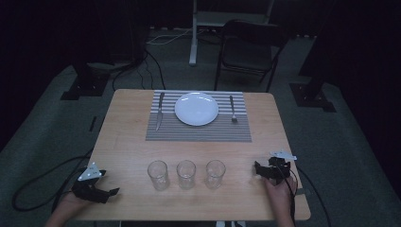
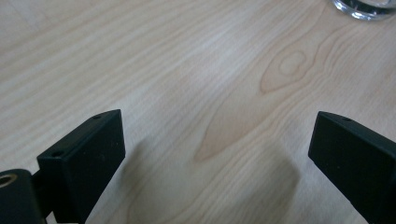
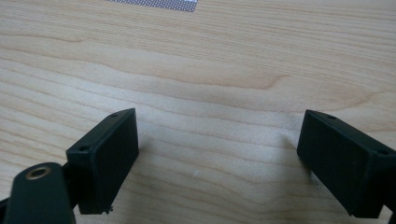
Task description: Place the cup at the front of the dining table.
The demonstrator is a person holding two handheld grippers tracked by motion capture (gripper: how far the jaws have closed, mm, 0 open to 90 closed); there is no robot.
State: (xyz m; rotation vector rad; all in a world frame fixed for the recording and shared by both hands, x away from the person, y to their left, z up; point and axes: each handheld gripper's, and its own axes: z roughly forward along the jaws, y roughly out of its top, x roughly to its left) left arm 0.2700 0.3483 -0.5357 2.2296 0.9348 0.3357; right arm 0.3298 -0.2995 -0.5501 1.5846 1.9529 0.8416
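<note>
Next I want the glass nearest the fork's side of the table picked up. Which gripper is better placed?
Right. The right gripper sits open beside that glass; the left gripper has two other glasses between.

Right tool (image 3: 217, 158) jaws wide apart over bare table (image 3: 210, 70)

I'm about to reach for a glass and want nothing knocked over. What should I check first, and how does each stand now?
1. Left gripper open: ok, jaws wide apart, nothing between.
2. Right gripper open: ok, nothing between the jaws.
3. Three glasses upright, gaps between them: ok.
4. Glasses empty: cannot tell.
5. Plate, knife and fork on the mat, beyond the glasses: ok.
6. Cables away from the glasses: ok, they trail off the table edges.
</note>
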